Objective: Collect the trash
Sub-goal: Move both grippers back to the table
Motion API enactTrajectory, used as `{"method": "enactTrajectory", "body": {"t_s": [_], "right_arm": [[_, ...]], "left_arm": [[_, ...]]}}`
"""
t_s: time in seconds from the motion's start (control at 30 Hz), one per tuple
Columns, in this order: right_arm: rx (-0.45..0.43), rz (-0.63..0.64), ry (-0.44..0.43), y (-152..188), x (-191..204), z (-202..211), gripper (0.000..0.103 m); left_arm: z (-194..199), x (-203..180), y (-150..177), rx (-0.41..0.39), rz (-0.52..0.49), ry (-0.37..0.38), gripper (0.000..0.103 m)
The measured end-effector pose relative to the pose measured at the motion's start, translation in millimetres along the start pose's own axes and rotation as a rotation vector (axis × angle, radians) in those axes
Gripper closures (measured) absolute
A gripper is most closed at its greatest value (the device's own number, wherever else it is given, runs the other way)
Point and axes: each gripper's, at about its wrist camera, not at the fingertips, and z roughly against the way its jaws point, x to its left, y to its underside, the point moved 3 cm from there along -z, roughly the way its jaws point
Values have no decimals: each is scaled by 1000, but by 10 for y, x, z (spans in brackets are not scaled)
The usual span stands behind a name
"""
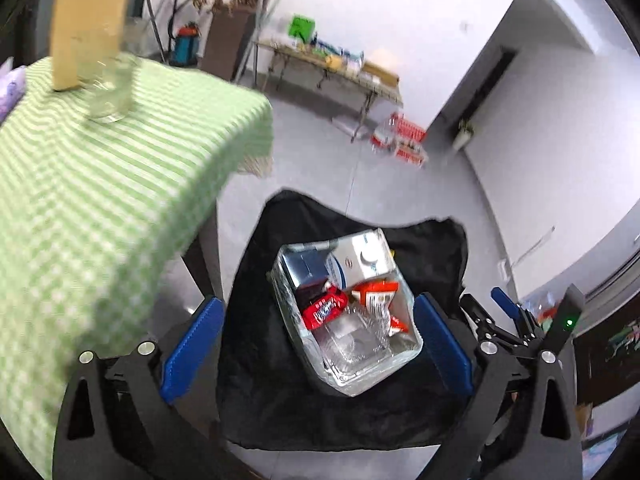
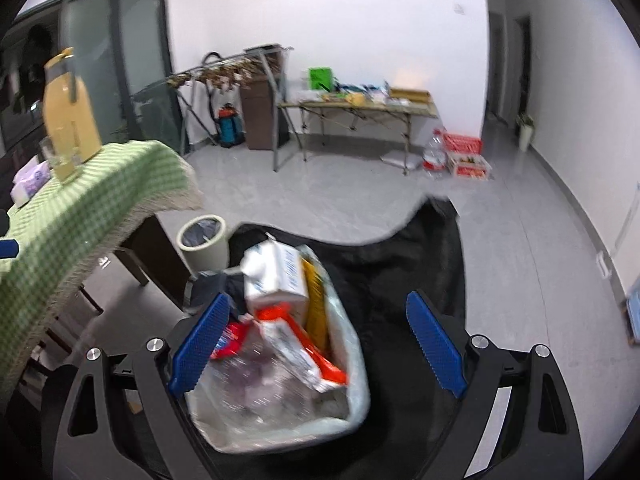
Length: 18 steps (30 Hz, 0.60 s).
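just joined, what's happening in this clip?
Trash collection, mid-way. A clear plastic bag full of wrappers, a white carton and a red snack packet sits on a black cloth beside the green-checked table. Both the left tool and the right tool hang open over the bag, gripping nothing.

Each gripper, left gripper (image 1: 316, 344) and right gripper (image 2: 318, 346), has black frames, silver screws and ridged blue pads.

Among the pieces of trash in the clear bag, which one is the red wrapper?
The red wrapper lies at the bag's left side, below the white carton; the packet beside it is orange and white.
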Motion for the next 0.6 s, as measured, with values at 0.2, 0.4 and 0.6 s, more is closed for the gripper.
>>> {"method": "enactTrajectory", "body": {"t_s": [0.2,0.4,0.6], "right_arm": [[-105,96,-55,-328,573,329,16],[-184,193,-95,-572,1092,634,16],[-260,258,-187,-782,1700,937,14]], "left_arm": [[652,192,22,-116,-26,-22,8],[1344,544,86,-267,-10,-119,8],[1995,1048,235,-362,79,-212,8]]}}
